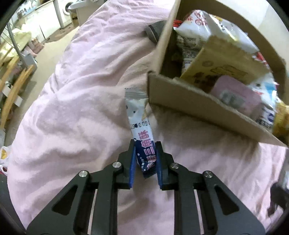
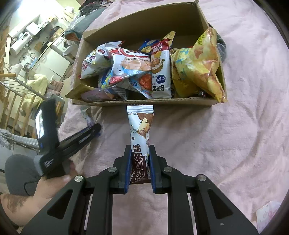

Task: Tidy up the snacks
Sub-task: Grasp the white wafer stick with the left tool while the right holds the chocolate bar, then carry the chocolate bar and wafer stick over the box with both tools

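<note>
My left gripper (image 1: 146, 144) is shut on a blue-and-white snack stick pack (image 1: 139, 126), held above the pink bedspread just left of the cardboard box (image 1: 189, 101). My right gripper (image 2: 140, 148) is shut on a brown-and-white snack stick pack (image 2: 140, 124), its far end close to the near wall of the cardboard box (image 2: 144, 102). The box holds several snack bags, among them a yellow chip bag (image 2: 196, 65) and a shrimp flakes bag (image 2: 130, 68). The left gripper also shows in the right wrist view (image 2: 95, 128), low at the left of the box.
A pink bedspread (image 2: 225, 135) covers the bed under everything. A grey object (image 1: 155, 30) lies behind the box. A pale paper item (image 2: 269, 215) lies at the near right. Beyond the bed's left edge are a wooden railing (image 2: 14, 112), cabinets and a washing machine (image 1: 66, 9).
</note>
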